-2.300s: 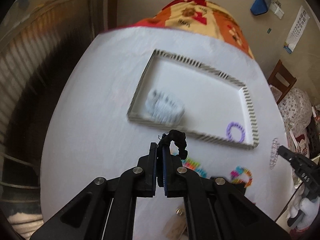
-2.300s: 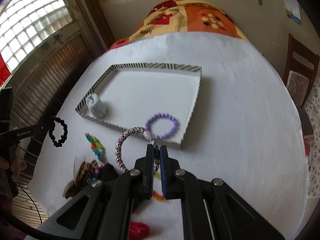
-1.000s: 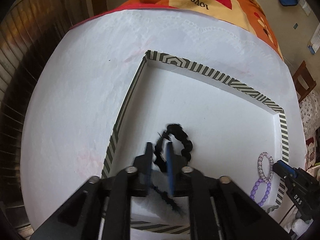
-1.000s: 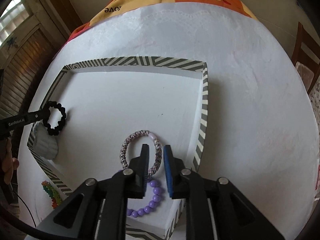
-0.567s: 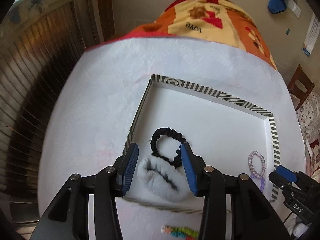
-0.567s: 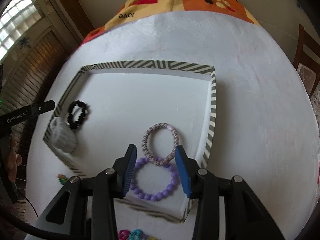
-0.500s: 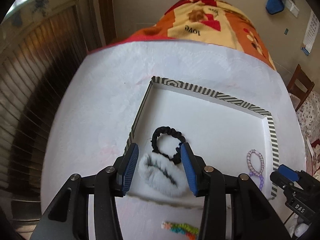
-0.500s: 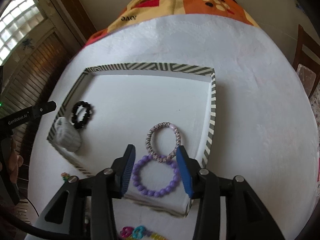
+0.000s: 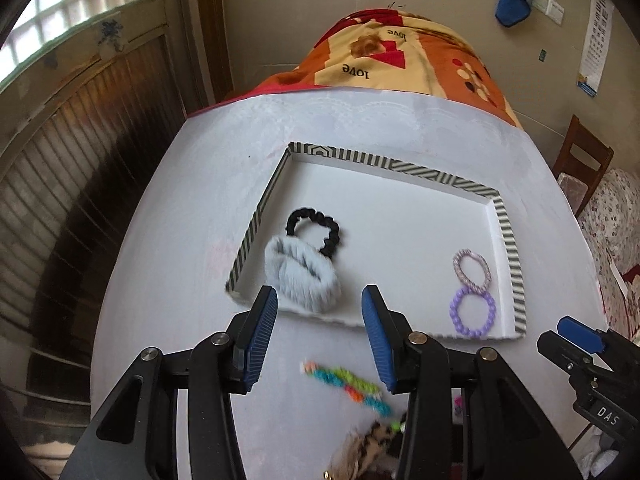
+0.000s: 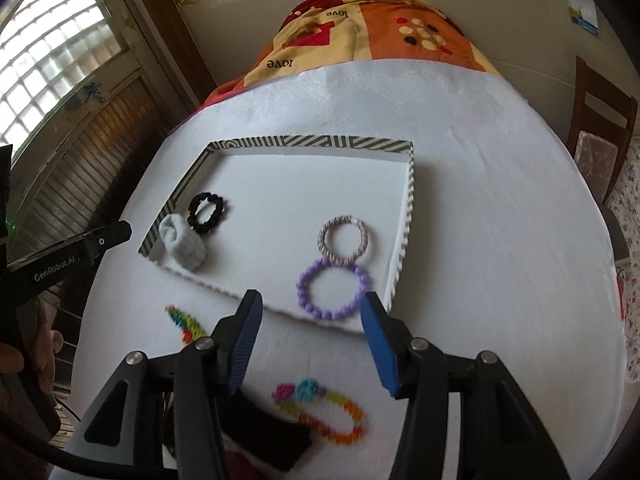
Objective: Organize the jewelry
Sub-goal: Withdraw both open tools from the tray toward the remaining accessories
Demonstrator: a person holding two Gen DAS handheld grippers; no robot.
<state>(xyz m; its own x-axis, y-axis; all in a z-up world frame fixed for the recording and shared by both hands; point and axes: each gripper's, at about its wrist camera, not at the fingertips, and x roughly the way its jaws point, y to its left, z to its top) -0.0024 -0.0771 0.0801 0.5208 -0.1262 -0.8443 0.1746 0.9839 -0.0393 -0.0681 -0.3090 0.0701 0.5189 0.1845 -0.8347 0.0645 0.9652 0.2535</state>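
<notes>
A tray with a striped rim (image 9: 400, 164) (image 10: 312, 142) lies on the white table. Inside it rest a black scrunchie (image 9: 316, 214) (image 10: 220, 210), a grey fluffy scrunchie (image 9: 300, 272) (image 10: 182, 246), a pink-and-white braided tie (image 9: 456, 266) (image 10: 343, 219) and a purple bead bracelet (image 9: 472, 333) (image 10: 328, 314). My left gripper (image 9: 319, 300) hangs open above the tray's near-left corner, holding nothing. My right gripper (image 10: 311, 300) hovers over the near rim; its jaws are opening with nothing between them. A rainbow loom band (image 9: 344, 384) (image 10: 186, 322) and a colourful bead bracelet (image 10: 320, 416) lie on the table before the tray.
A leopard-print hair piece (image 9: 368, 448) and a black item (image 10: 264, 432) lie near the table's front edge. An orange patterned blanket (image 9: 400, 60) covers the far end. A wooden chair (image 10: 600, 112) stands at the right, wooden shutters at the left.
Both grippers opened and let go: the black scrunchie and the braided tie now lie in the tray. Both grippers then drew back and up from the tray.
</notes>
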